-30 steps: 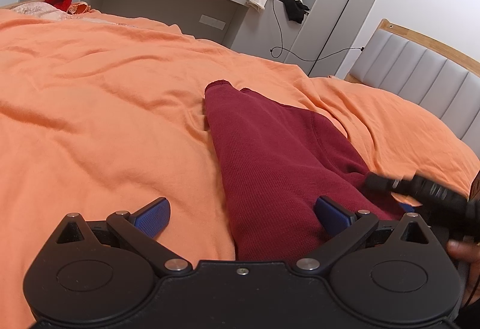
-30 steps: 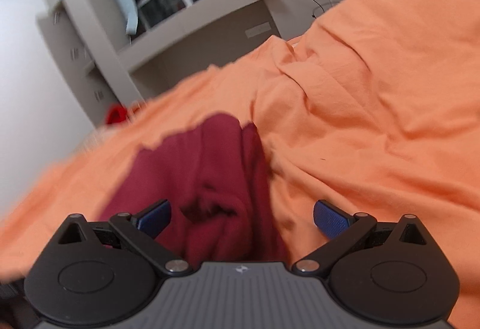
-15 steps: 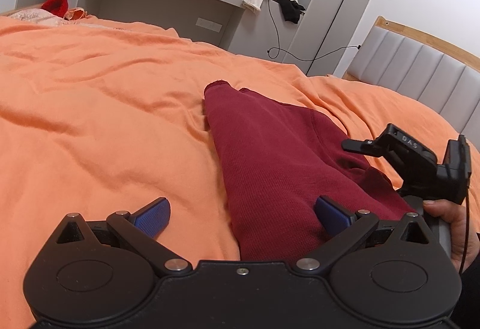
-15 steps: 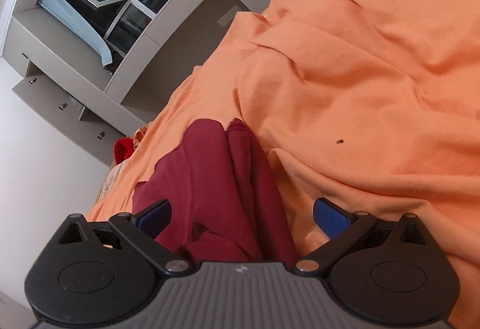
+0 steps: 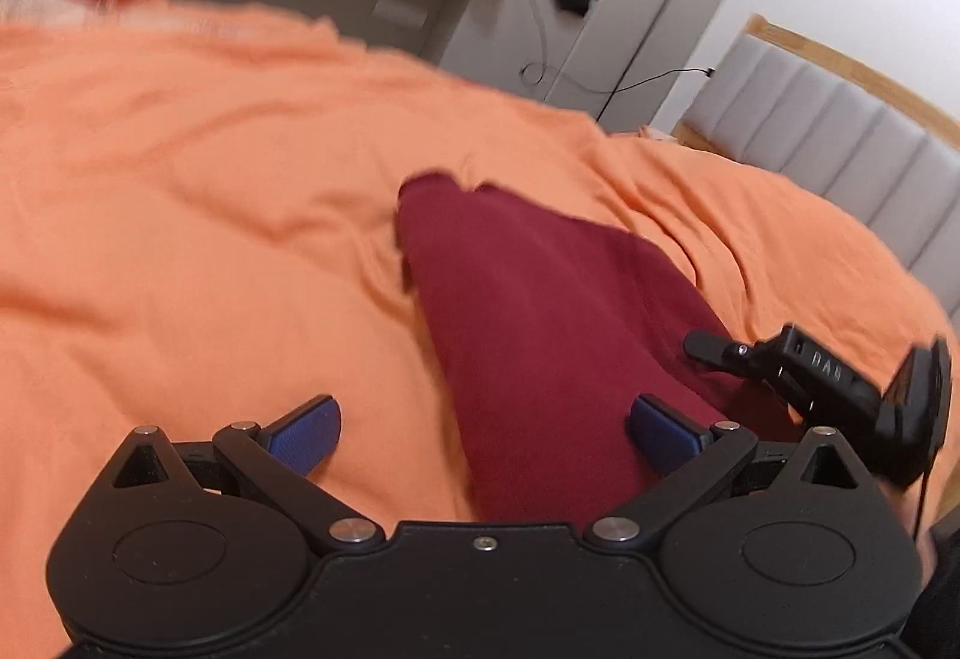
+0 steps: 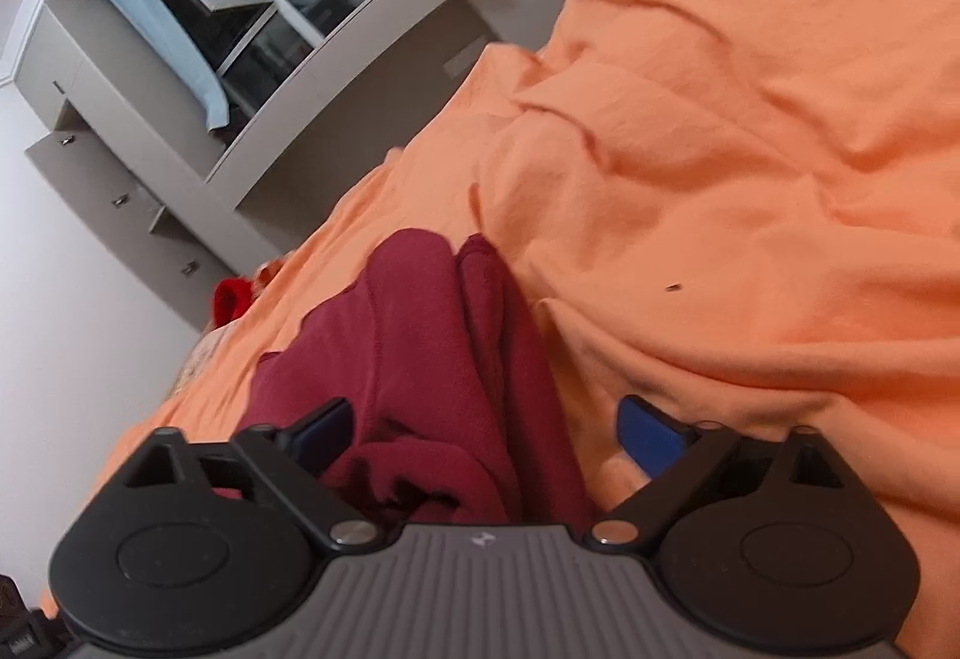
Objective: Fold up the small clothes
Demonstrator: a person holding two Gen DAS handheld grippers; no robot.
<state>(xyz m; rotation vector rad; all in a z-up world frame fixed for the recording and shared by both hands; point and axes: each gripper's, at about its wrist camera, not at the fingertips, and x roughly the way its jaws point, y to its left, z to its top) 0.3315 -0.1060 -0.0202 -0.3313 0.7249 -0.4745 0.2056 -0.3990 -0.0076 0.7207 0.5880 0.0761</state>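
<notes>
Left gripper: jaws wide, empty, straddling the near end of the maroon garment. Right gripper: jaws just closing slightly, bunched near edge between them, not pinched. Garment lies lengthwise on the orange bedspread, seemingly folded once. Crosswise folding remains.

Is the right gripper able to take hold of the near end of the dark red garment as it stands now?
Probably yes. The right gripper has just been closing a little, but its jaws stand wide, with the bunched near end of the dark red garment between them. Nothing lies over the cloth on the orange bedcover.
</notes>
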